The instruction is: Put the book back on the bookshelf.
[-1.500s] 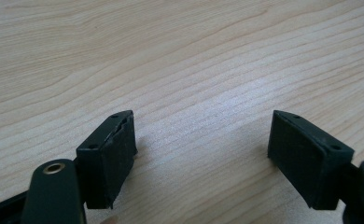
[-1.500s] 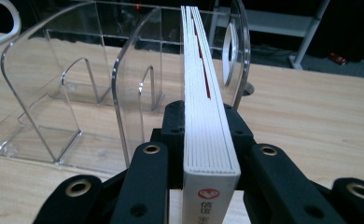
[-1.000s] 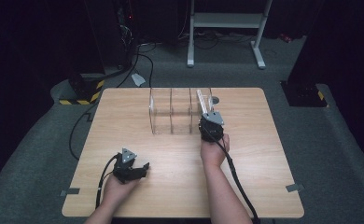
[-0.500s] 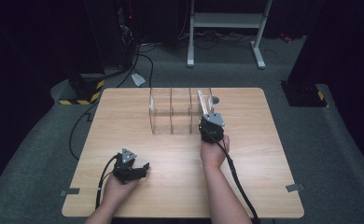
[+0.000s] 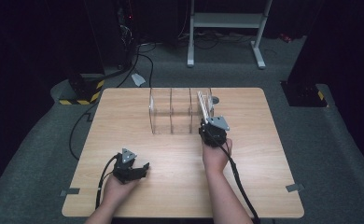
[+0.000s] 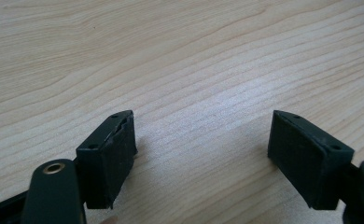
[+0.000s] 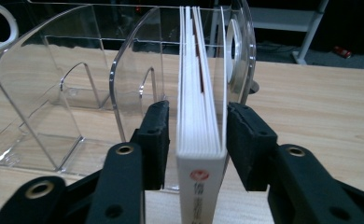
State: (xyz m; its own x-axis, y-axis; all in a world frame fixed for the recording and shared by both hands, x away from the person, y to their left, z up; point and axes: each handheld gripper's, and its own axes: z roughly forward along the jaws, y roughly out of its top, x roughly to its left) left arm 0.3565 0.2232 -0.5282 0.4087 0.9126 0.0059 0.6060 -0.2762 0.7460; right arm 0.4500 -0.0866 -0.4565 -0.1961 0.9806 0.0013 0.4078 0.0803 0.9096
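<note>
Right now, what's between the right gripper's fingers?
A white book, standing upright in the end slot of the clear acrylic rack. The right gripper view shows the right gripper has just been opening; slim gaps separate its fingers from the book.

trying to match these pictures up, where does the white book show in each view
High view: the white book stands on edge in the rightmost slot of the clear rack, just beyond the right tongs.
Left gripper view: not in it, just the wooden table.
Right gripper view: centre, spine toward the camera, between the parted jaws with small gaps either side.
Shared landmark: the wooden table.
</note>
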